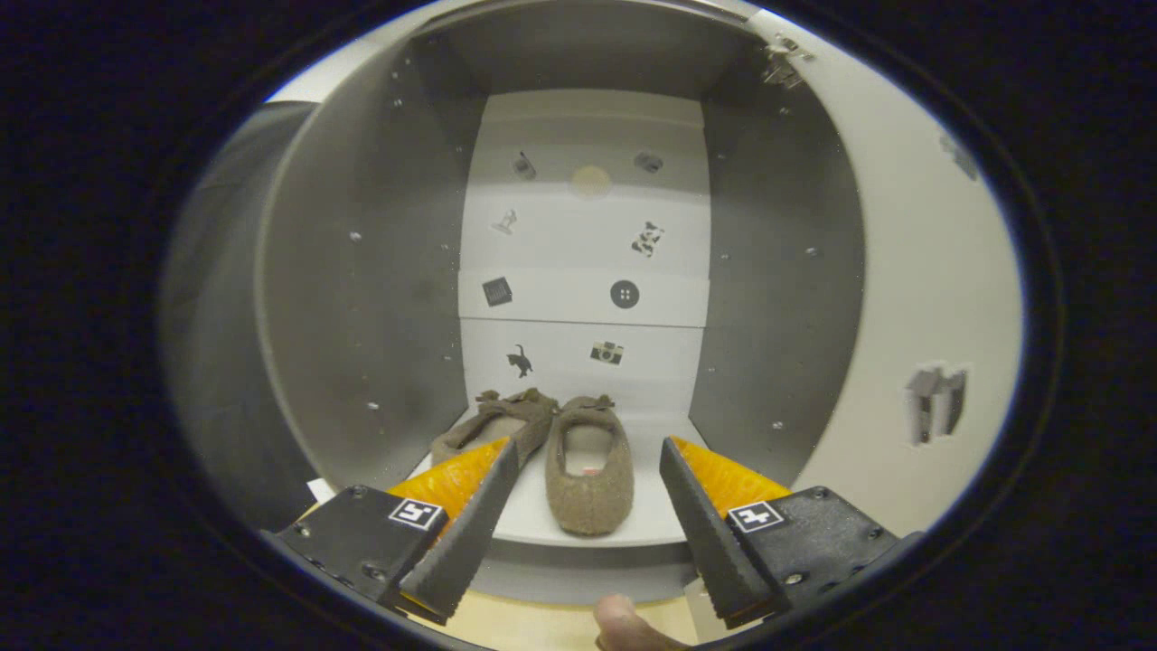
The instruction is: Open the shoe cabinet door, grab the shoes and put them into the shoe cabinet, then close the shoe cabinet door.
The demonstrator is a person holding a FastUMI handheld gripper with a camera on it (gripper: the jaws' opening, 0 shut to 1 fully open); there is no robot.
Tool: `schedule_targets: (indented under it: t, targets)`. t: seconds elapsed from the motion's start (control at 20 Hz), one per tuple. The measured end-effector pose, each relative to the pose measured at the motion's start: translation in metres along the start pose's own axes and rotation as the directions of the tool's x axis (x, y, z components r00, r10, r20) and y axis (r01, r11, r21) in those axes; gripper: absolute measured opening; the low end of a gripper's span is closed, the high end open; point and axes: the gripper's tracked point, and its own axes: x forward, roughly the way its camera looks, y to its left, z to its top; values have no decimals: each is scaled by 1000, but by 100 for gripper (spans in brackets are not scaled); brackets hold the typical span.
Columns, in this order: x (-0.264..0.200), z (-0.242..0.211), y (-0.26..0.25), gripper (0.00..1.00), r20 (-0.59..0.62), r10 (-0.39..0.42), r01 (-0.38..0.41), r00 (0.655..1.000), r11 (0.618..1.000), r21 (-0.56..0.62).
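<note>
Tongs (587, 506) gaped wide, holding nothing. Both slippers (551, 452) sat on the shoe cabinet's bottom shelf (646, 515), lower centre of frame. Door (913, 298) stood open at right. Risk: right slipper's heel near the shelf edge could catch the closing door, or the tongs could clip it.

No text can be read anywhere

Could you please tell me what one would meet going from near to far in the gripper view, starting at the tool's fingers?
The open tool with nothing between its fingers → the front edge of the white cabinet shelf → the brown felt slipper on the right → the brown felt slipper on the left → the white back panel with small stickers.
</note>
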Motion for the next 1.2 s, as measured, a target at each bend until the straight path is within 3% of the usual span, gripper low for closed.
schedule_targets:
  t: [0.2,0.45,0.65,0.95,1.2]
  targets:
    - [-92,12,13,100,69,67,-68,995,998,10]
    - [-215,13,-6,100,121,18,-17,992,1000,-11]
    - [-296,14,-13,100,150,78,-78,986,997,-10]
    - [-382,-17,-49,100,146,173,-180,974,983,38]
    - [-416,-34,-118,100,142,113,-120,983,992,42]
